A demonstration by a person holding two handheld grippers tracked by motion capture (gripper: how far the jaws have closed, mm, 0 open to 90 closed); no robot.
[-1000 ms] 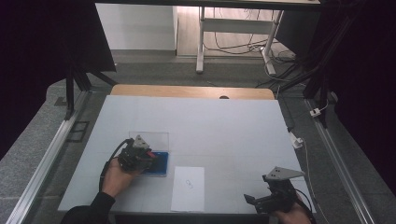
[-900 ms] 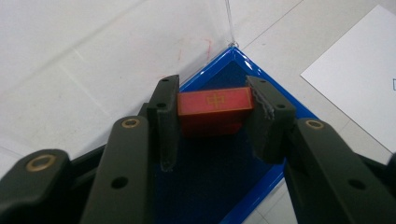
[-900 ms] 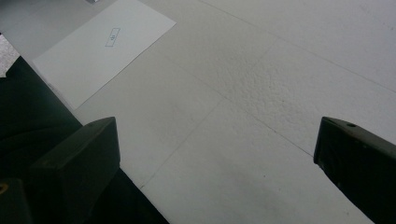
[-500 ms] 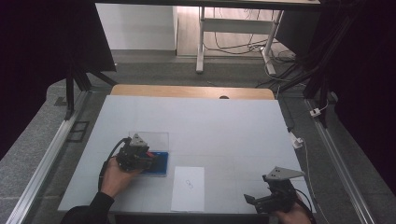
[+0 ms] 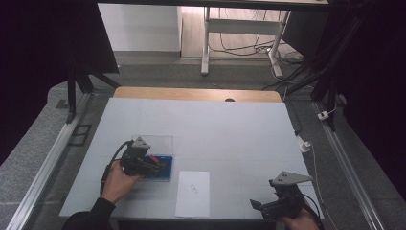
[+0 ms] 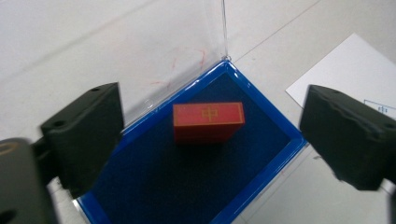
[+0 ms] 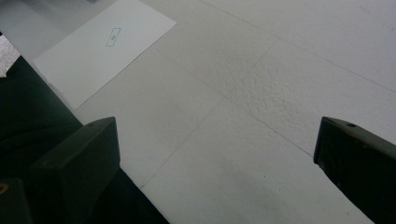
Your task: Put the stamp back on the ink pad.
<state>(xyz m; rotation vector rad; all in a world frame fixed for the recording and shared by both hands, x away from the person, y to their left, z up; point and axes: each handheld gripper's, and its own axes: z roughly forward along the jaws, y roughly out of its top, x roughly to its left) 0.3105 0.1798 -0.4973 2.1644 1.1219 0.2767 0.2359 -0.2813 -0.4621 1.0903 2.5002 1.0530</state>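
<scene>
The left claw [image 5: 154, 165] hung right over the blue tray [image 5: 165, 175], near the left front part of the pale surface [image 5: 230, 129], and its jaws stood wide apart with nothing between them. Through the left gripper view, those two black jaws framed the red box [image 6: 208, 120], which lay flat on the dark blue floor of the tray, toward the far corner, clear of the bright blue rim [image 6: 275, 168] on every side. A gold line and a small gold mark ran across the box's top face. A clear wall [image 6: 187, 42] rose from the tray's far edges, smudged with faint red marks. The jaws were not touching the box; it sat below and between them.

Just beside the tray lay the white sheet [image 5: 193, 193], flat on the surface, with a small printed mark near its middle.

Over at the near right corner, the right claw [image 5: 261, 207] was held low by the person's hand at the surface's front edge, well apart from tray and box. Its jaws gaped wide too, empty, with bare surface beyond them and the sheet off in the far left corner of the right gripper view.
</scene>
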